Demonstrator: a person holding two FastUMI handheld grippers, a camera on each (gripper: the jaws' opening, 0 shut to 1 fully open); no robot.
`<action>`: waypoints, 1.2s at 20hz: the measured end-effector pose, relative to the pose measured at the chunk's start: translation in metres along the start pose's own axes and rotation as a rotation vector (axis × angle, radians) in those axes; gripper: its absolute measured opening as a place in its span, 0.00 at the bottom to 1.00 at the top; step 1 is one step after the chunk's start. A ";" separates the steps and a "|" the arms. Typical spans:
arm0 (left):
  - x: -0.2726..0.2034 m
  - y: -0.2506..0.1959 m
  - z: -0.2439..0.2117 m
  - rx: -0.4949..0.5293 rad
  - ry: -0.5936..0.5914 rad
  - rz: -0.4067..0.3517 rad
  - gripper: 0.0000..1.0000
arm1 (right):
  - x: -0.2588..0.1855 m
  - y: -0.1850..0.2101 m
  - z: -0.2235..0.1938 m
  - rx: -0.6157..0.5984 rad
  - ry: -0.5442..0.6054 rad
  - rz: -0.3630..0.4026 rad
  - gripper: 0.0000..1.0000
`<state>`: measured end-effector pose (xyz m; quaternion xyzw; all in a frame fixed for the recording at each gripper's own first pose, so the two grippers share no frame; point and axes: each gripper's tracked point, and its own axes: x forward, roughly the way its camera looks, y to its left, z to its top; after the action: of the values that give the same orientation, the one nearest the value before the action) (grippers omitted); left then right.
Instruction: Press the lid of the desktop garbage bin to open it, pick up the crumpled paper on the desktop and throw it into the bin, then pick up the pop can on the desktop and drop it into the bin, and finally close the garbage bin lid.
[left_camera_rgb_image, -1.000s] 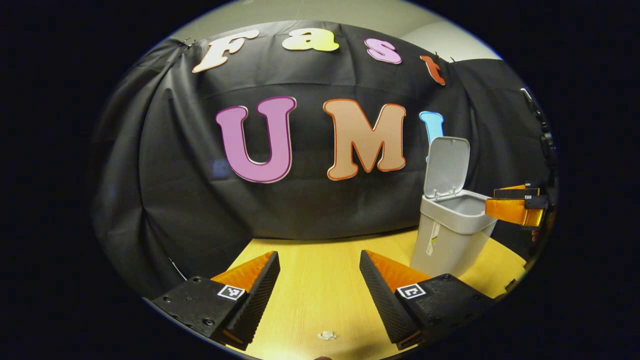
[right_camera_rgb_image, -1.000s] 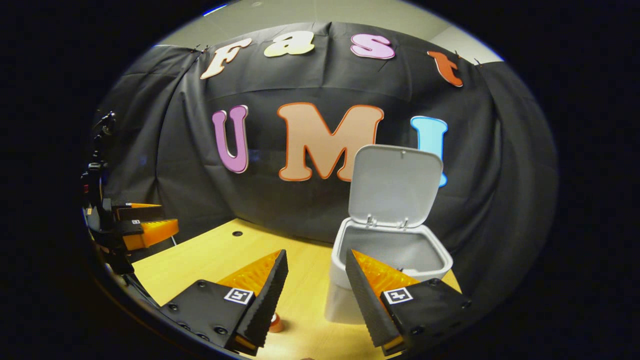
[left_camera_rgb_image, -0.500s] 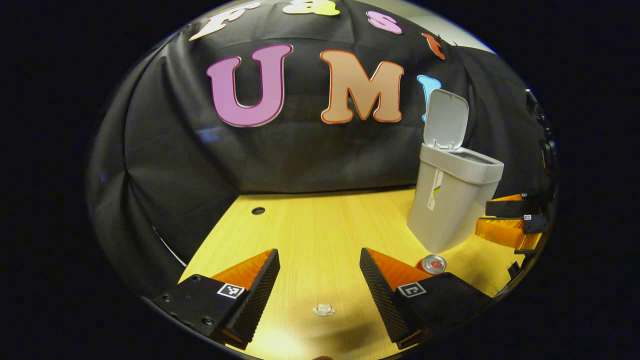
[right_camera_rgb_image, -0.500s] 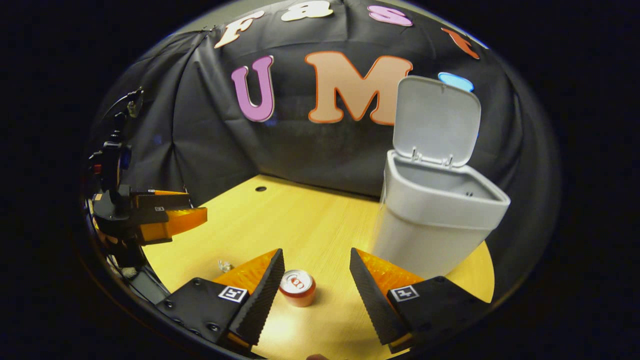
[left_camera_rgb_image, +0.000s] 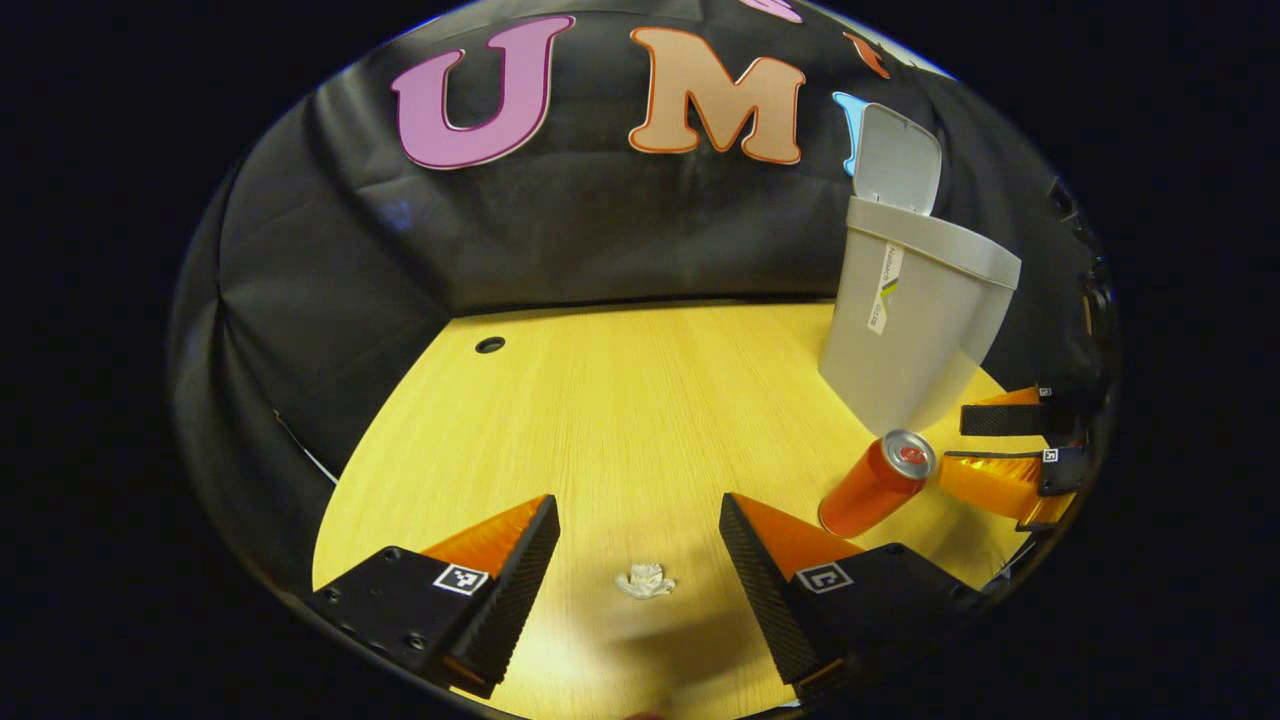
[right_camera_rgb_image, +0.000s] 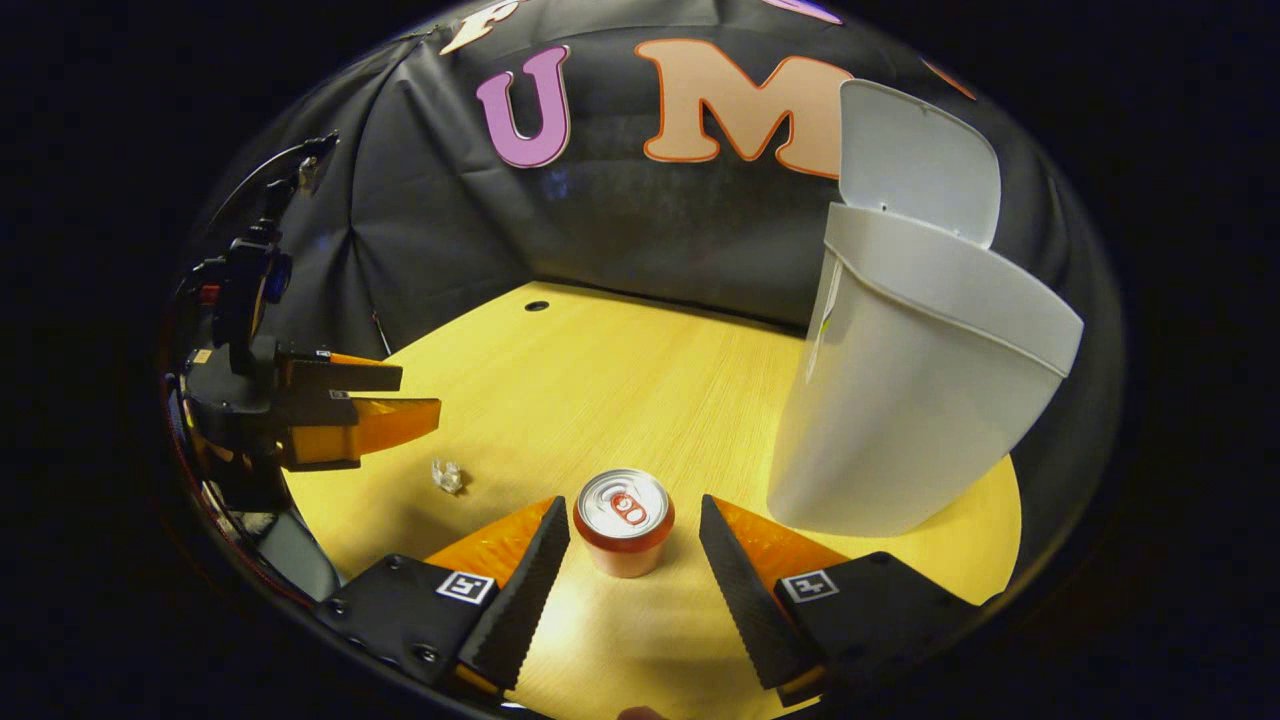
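The grey bin (left_camera_rgb_image: 915, 330) stands at the table's back right with its lid (left_camera_rgb_image: 895, 160) up; it looms large as the bin (right_camera_rgb_image: 905, 400) in the right gripper view. A small crumpled paper (left_camera_rgb_image: 645, 580) lies on the wood between the fingers of my open left gripper (left_camera_rgb_image: 640, 575), just above the tabletop. An orange pop can (right_camera_rgb_image: 624, 520) stands upright between the spread fingers of my open right gripper (right_camera_rgb_image: 632, 560), untouched. In the left gripper view the can (left_camera_rgb_image: 872, 485) stands in front of the bin, with the right gripper (left_camera_rgb_image: 1010, 450) beside it. The paper (right_camera_rgb_image: 447, 475) lies below the left gripper (right_camera_rgb_image: 390, 400).
The wooden table (left_camera_rgb_image: 620, 400) has a small round hole (left_camera_rgb_image: 490, 345) near its back left corner. Black cloth closes off the back and sides. A dark camera mount (right_camera_rgb_image: 240, 290) sits behind the left gripper.
Both grippers have dropped and tilted down toward the table. The paper now lies between the left fingers and the can between the right fingers. The bin's lid stays up.
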<state>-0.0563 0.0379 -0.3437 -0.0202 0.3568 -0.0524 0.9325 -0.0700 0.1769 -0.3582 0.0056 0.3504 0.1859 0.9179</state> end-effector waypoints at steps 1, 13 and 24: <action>0.003 0.000 -0.005 0.002 0.018 -0.005 0.95 | 0.004 0.000 -0.006 -0.003 0.013 0.002 0.91; 0.030 -0.001 -0.066 -0.017 0.216 -0.024 0.95 | 0.057 0.006 -0.051 -0.003 0.114 0.016 0.97; 0.043 0.007 -0.092 0.001 0.294 -0.021 0.92 | 0.079 0.004 -0.060 0.024 0.124 -0.009 0.88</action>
<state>-0.0854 0.0397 -0.4409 -0.0155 0.4892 -0.0646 0.8697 -0.0560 0.2003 -0.4541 0.0037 0.4087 0.1773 0.8953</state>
